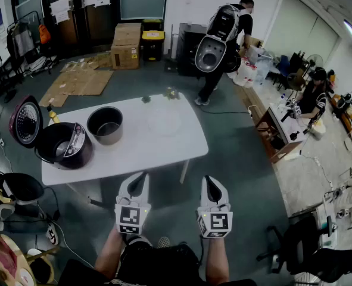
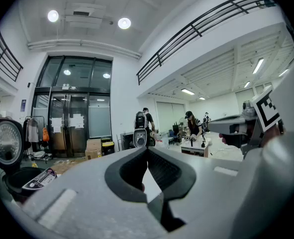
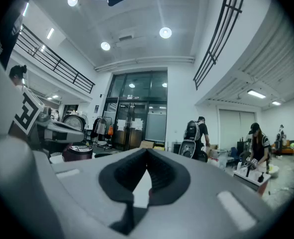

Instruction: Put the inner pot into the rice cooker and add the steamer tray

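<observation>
At the left end of the table the rice cooker stood with its lid swung up and its well empty. Just to its right the inner pot sat upright on the tabletop, not yet in the cooker. Short of the table's near edge, the left gripper hung with its 2 jaws pressed together on nothing. Farther right on the table lay a faint pale disc, probably the steamer tray, though too washed out to be sure. The right gripper was likewise closed and empty, beside the left. The step in hand looked like reaching for the pot. The jaws would need to part first, then bite 1 side of the rim squarely so the pot hung straight for lowering into the well.
</observation>
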`<state>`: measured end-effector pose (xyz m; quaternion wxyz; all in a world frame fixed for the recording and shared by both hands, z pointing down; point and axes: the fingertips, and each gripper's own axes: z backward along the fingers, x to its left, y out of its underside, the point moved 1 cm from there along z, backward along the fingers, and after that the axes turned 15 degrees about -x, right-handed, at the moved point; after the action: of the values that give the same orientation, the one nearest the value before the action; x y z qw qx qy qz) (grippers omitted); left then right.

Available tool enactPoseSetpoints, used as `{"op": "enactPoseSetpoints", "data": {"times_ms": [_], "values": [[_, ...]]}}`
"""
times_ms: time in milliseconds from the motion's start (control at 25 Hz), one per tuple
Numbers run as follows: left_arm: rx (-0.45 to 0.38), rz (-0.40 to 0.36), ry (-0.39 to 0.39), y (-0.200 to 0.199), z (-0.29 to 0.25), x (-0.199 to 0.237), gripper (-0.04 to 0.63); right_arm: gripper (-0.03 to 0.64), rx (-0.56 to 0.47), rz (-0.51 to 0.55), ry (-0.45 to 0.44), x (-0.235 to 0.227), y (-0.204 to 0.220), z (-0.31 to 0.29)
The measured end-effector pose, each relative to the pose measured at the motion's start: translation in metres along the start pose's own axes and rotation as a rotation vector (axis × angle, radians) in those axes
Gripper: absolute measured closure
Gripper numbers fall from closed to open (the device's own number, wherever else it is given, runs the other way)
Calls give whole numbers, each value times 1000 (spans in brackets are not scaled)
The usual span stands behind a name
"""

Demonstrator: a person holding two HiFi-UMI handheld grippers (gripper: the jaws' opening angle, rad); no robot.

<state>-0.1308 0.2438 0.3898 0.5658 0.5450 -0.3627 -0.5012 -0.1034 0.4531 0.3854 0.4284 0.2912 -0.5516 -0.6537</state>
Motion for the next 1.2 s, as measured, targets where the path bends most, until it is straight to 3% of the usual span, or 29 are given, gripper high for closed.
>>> {"op": "enactPoseSetpoints", "data": {"times_ms": [280,560,1200], "values": [[-4,3,-9,-2,-9,-12,584,612,27,-17,-11,-11,7,2],[25,12,-19,12,-33,8,584,612,66,-24,-25,-8,25,-33],[120,47,-111,76,-135,163,584,612,112,-78,-134,43,84,-237]]}}
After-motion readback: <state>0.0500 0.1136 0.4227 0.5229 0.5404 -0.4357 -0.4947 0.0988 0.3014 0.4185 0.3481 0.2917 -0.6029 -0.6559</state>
